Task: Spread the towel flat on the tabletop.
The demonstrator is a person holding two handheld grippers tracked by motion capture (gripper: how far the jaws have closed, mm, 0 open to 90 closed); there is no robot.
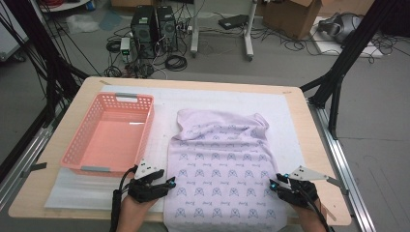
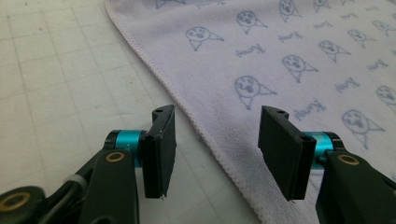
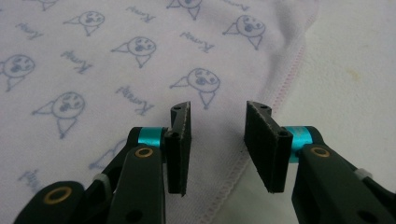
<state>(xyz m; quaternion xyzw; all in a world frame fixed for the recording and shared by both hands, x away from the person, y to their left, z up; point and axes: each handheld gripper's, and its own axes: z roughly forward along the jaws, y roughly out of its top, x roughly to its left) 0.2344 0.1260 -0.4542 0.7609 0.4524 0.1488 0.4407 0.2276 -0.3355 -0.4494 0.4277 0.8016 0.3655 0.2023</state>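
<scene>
Towel, pale lilac with small printed faces, spread flat on the white mat over the bench, far end rumpled; left gripper at its left hem, jaws apart, straddling the stitched edge without pressing it; right gripper at the right hem, jaws likewise apart over the edge; pink basket just left of the towel.
</scene>
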